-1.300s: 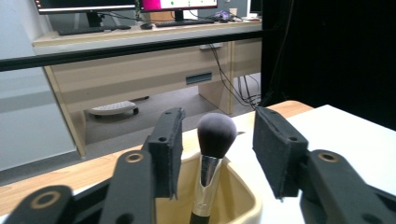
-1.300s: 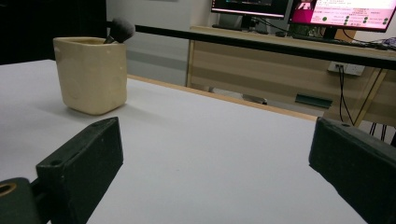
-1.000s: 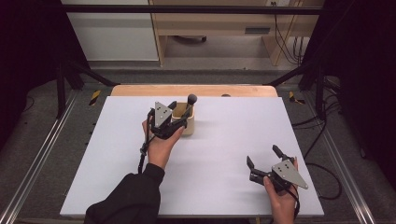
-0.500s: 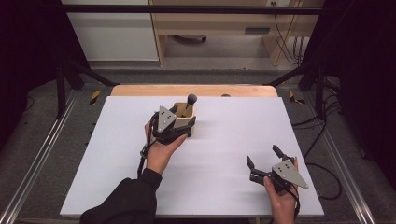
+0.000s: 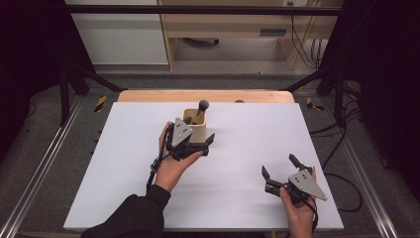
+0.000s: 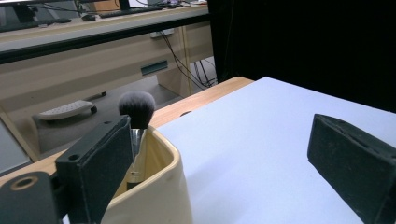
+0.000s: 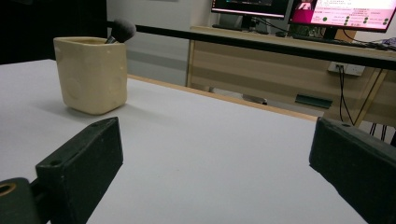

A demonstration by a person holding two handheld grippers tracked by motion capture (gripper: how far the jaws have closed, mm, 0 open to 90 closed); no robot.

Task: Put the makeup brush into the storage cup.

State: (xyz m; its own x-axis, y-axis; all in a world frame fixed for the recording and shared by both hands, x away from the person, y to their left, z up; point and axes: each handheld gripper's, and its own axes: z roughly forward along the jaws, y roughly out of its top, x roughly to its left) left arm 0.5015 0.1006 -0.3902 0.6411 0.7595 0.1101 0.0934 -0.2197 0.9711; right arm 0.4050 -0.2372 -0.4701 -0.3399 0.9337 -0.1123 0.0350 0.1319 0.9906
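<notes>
White worktop (image 5: 124,173), wood strip along the far edge. Left hand-held gripper (image 5: 197,144) sits left of centre, just in front of the cup (image 5: 195,130). Its jaws have just been opening and now stand wide, nothing between the pads. In the left gripper view one jaw is tight beside the cup's (image 6: 159,186) wall, whether touching I can't tell; the other jaw is over bare worktop (image 6: 261,154).

Cup is cream, squarish, upright, standing on the worktop near the far edge, left of the midline. Brush (image 5: 202,108) stands in it, dark bristle head up, leaning a little and poking above the rim. Same brush (image 6: 136,108) shows behind the near jaw in the left gripper view.

Right hand-held gripper (image 5: 281,172) is near the front right corner, well apart from the cup, jaws wide, holding nothing. Its view looks across bare worktop (image 7: 210,154) to the cup (image 7: 91,74) and brush (image 7: 120,31) at far left.
</notes>
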